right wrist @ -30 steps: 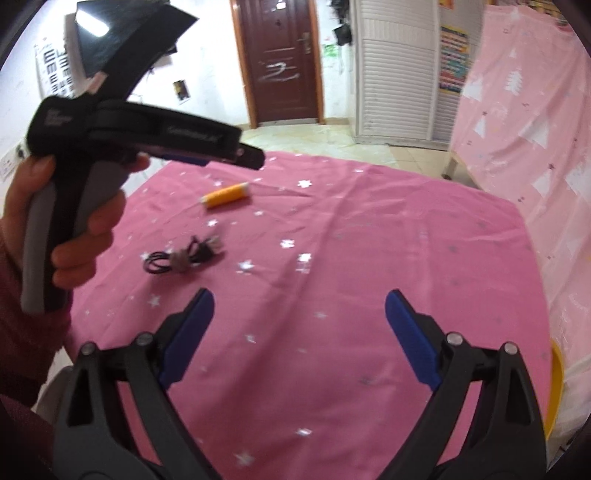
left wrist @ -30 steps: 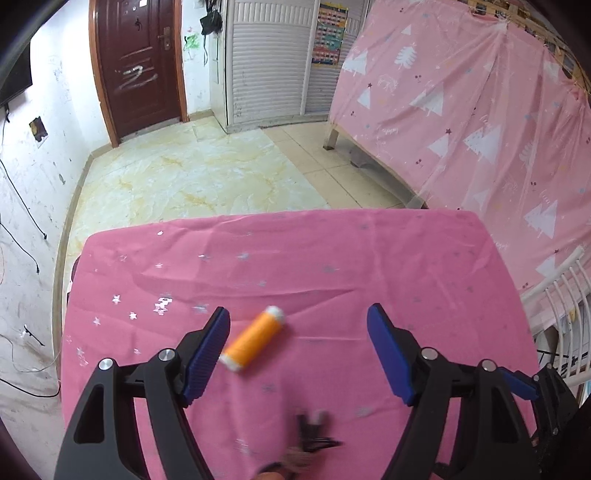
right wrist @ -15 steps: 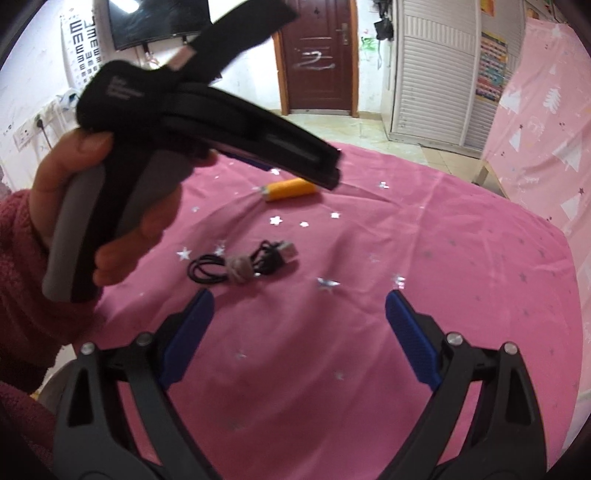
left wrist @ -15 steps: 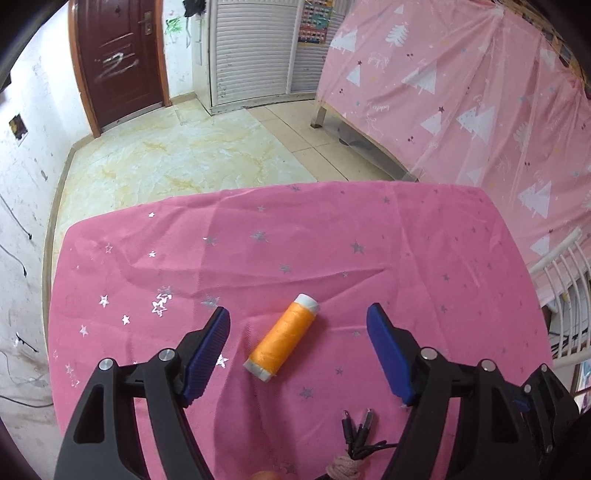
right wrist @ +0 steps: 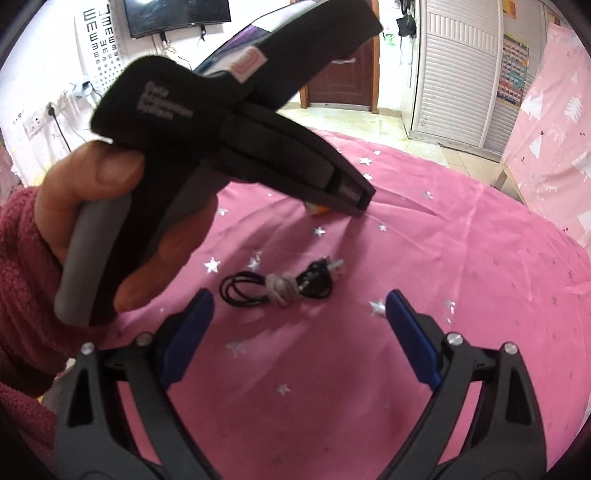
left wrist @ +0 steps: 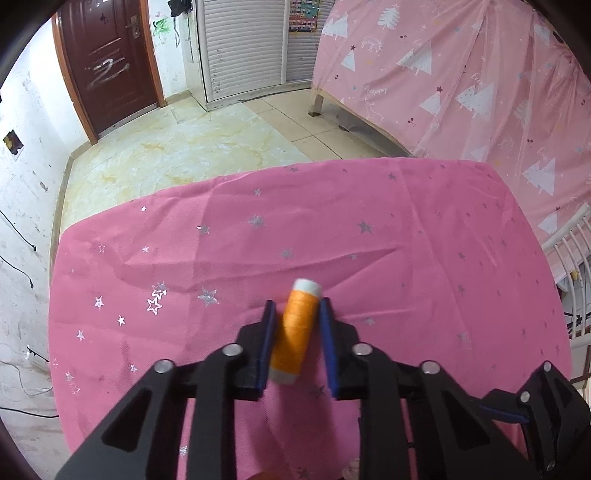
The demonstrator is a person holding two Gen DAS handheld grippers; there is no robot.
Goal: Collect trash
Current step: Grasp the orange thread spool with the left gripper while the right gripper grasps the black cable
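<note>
An orange thread spool with white ends lies on the pink star-print tablecloth. My left gripper is shut on it, a blue pad against each side. In the right wrist view a hand in a red sleeve holds that gripper, and only a bit of the spool peeks out under its tip. A black cable bundle tied with a grey knot lies on the cloth. My right gripper stands open just in front of the bundle, with nothing between its fingers.
Beyond the table's far edge lie a tiled floor and a dark red door. A pink tree-print curtain hangs to the right, with a white rail beside the table. A screen hangs on the wall.
My left gripper has come down over the spool and its jaws have shut on it. My right gripper has moved left toward the cable bundle, still open.
</note>
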